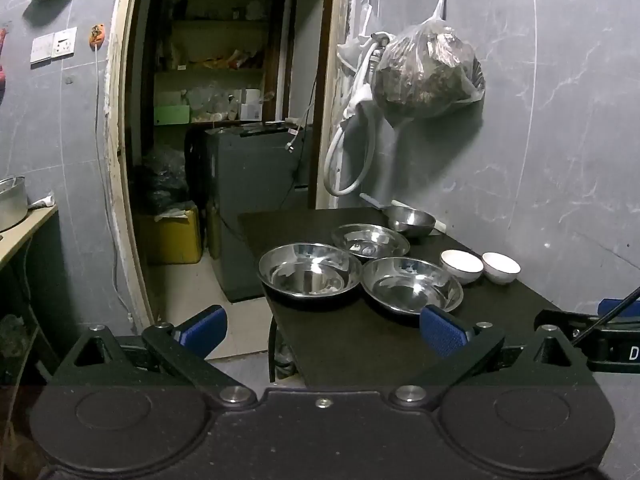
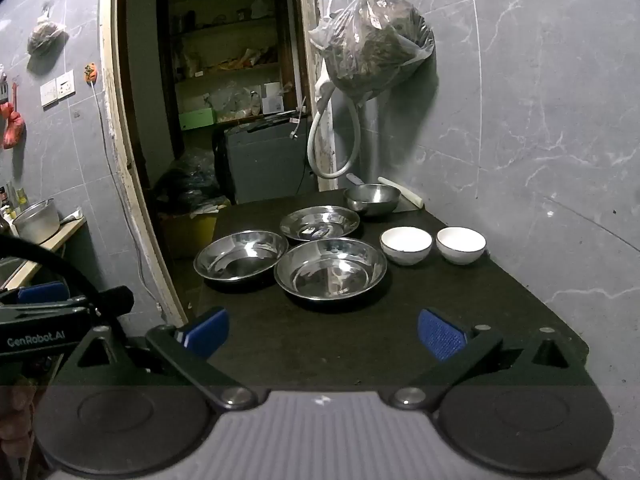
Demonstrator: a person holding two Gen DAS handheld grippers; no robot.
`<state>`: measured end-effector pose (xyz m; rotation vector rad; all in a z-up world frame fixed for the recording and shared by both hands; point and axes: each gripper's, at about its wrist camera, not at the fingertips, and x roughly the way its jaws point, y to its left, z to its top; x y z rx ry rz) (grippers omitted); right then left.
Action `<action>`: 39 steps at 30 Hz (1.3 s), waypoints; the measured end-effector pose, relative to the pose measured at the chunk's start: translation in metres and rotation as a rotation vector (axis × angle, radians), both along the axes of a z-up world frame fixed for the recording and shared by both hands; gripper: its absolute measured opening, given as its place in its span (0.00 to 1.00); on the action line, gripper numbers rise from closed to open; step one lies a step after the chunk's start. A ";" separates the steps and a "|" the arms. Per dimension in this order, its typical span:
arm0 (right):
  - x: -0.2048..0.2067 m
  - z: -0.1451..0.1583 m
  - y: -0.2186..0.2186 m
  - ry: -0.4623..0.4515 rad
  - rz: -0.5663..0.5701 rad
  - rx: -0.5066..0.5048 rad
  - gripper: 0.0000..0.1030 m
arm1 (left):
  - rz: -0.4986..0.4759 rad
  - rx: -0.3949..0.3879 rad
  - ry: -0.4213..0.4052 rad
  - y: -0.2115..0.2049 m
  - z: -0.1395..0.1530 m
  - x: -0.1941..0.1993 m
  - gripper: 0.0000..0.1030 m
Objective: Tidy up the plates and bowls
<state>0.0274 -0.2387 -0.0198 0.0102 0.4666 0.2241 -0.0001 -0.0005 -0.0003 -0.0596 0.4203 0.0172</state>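
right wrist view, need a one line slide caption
Open right gripper faces three steel plates, a steel bowl and two white bowls on a dark table.

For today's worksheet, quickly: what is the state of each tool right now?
Left tool: open, holding nothing, short of the steel dishes.
Right tool: open, holding nothing, above the dark table.

cut off: pot at left edge, left wrist view | too dim to identify: shelf items, upper centre
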 end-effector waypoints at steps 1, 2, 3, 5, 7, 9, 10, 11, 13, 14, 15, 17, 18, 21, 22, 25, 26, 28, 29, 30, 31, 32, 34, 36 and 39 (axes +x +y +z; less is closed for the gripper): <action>0.000 0.000 0.000 -0.001 0.000 0.000 1.00 | 0.000 0.000 0.001 0.000 0.000 0.000 0.99; -0.001 0.000 0.001 -0.002 -0.001 -0.001 1.00 | 0.000 0.000 0.002 0.000 0.000 0.000 0.99; -0.001 0.000 0.001 -0.002 -0.001 -0.002 1.00 | -0.001 -0.001 0.004 -0.001 0.000 0.001 0.99; -0.001 0.000 0.002 -0.002 -0.002 -0.001 1.00 | -0.005 -0.002 0.008 -0.001 0.000 0.003 0.99; -0.002 0.000 0.003 -0.001 -0.001 -0.001 1.00 | -0.003 -0.004 -0.002 0.000 0.000 0.000 0.99; -0.002 -0.001 0.004 -0.001 -0.001 -0.002 1.00 | -0.004 -0.004 -0.001 -0.001 0.001 0.001 0.99; -0.002 -0.001 0.004 0.000 -0.001 -0.002 1.00 | -0.003 -0.005 -0.002 0.000 0.001 0.000 0.99; -0.001 0.000 0.004 0.000 -0.002 -0.003 1.00 | -0.003 -0.006 -0.003 0.000 0.001 0.000 0.99; -0.002 0.000 0.004 -0.004 -0.002 -0.003 1.00 | -0.004 -0.006 -0.003 -0.001 0.001 0.000 0.99; -0.003 0.000 0.004 -0.004 -0.004 -0.004 1.00 | -0.003 -0.007 -0.005 0.000 0.000 0.000 0.99; -0.003 0.000 0.004 -0.004 -0.004 -0.004 1.00 | -0.003 -0.007 -0.005 0.000 0.000 0.000 0.99; -0.003 0.000 0.005 -0.005 -0.004 -0.004 1.00 | -0.003 -0.007 -0.004 0.000 0.000 0.000 0.99; -0.003 0.000 0.005 -0.005 -0.003 -0.004 1.00 | -0.003 -0.007 -0.004 0.000 0.001 0.000 0.99; -0.003 0.000 0.005 -0.005 -0.004 -0.004 1.00 | -0.003 -0.008 -0.004 0.000 0.001 0.000 0.99; -0.002 0.000 0.005 -0.005 -0.004 -0.005 1.00 | -0.003 -0.008 -0.005 0.000 0.000 0.000 0.99; -0.002 0.000 0.006 -0.005 -0.004 -0.005 1.00 | -0.003 -0.009 -0.005 0.000 0.000 0.000 0.99; -0.002 0.000 0.006 -0.006 -0.004 -0.005 1.00 | -0.002 -0.009 -0.005 0.000 0.000 0.000 0.99; -0.002 0.000 0.006 -0.006 -0.004 -0.006 1.00 | -0.003 -0.010 -0.005 0.000 0.000 0.000 0.99; -0.002 0.000 0.006 -0.006 -0.004 -0.006 1.00 | -0.003 -0.009 -0.005 0.000 0.000 0.000 0.99; -0.002 0.000 0.006 -0.007 -0.005 -0.006 1.00 | -0.003 -0.009 -0.005 0.000 0.000 0.000 0.99; -0.002 0.001 0.006 -0.007 -0.004 -0.006 1.00 | -0.003 -0.010 -0.005 0.000 0.000 0.000 0.99; -0.002 0.001 0.006 -0.006 -0.005 -0.006 1.00 | -0.003 -0.010 -0.005 0.000 0.000 0.000 0.99; -0.002 0.001 0.006 -0.006 -0.005 -0.006 1.00 | -0.003 -0.010 -0.005 0.000 0.000 0.000 0.99; -0.002 0.001 0.007 -0.007 -0.005 -0.007 1.00 | -0.003 -0.010 -0.005 0.000 0.000 0.000 0.99; -0.002 0.002 0.007 -0.008 -0.005 -0.007 1.00 | -0.002 -0.011 -0.004 0.000 0.000 0.000 0.99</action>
